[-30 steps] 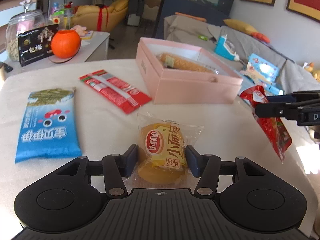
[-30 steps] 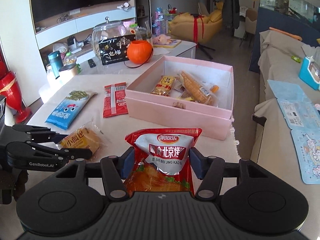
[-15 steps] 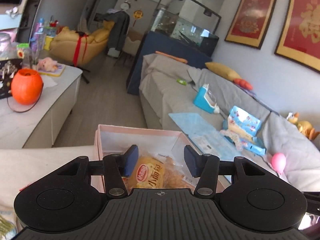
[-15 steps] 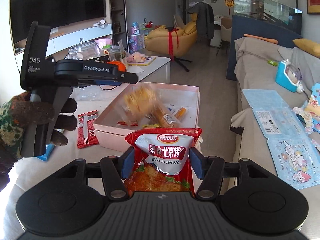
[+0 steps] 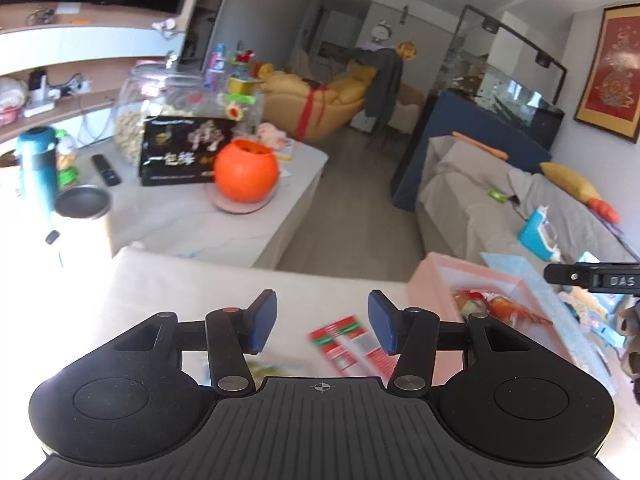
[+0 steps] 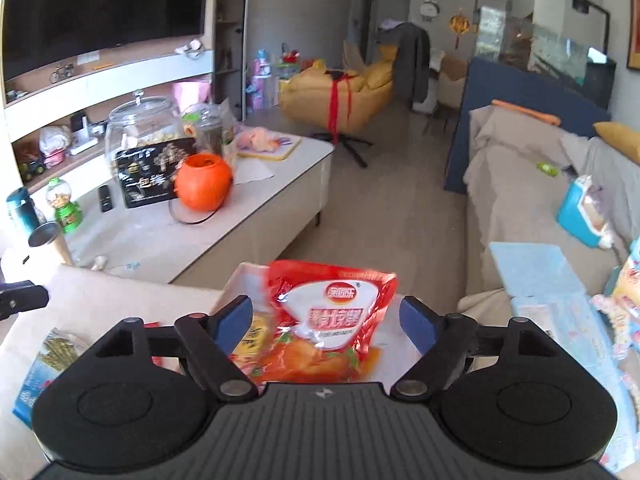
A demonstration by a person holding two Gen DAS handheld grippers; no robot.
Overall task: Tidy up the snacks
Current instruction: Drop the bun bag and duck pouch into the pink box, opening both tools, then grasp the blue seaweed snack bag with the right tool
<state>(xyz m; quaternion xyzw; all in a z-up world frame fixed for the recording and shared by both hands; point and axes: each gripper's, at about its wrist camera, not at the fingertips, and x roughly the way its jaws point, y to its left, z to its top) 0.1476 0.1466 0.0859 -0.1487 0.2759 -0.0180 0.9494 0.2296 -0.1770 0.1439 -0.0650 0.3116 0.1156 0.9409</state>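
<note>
My left gripper (image 5: pixel 322 326) is open and empty above the white table, left of the pink box (image 5: pixel 430 280). A red snack strip (image 5: pixel 352 344) lies on the table just past its right finger. The box holds several snacks. My right gripper (image 6: pixel 326 322) is open over the pink box (image 6: pixel 236 280), and the red roast-duck pouch (image 6: pixel 332 316) sits between its spread fingers, not touched by the pads. A yellow bun packet (image 6: pixel 250 344) shows under the left finger. A blue seaweed packet (image 6: pixel 44 368) lies at the left.
An orange pumpkin pot (image 5: pixel 245 174), a black box (image 5: pixel 180 152), a glass jar (image 5: pixel 148 108) and a blue flask (image 5: pixel 38 168) stand on the far counter. A grey sofa (image 6: pixel 532 184) runs along the right. The right gripper's tip (image 5: pixel 592 278) shows at the right edge.
My left gripper dropped the yellow bun packet into the box and swung left, now open and empty. My right gripper moved over the box and opened, releasing its grip on the red pouch.
</note>
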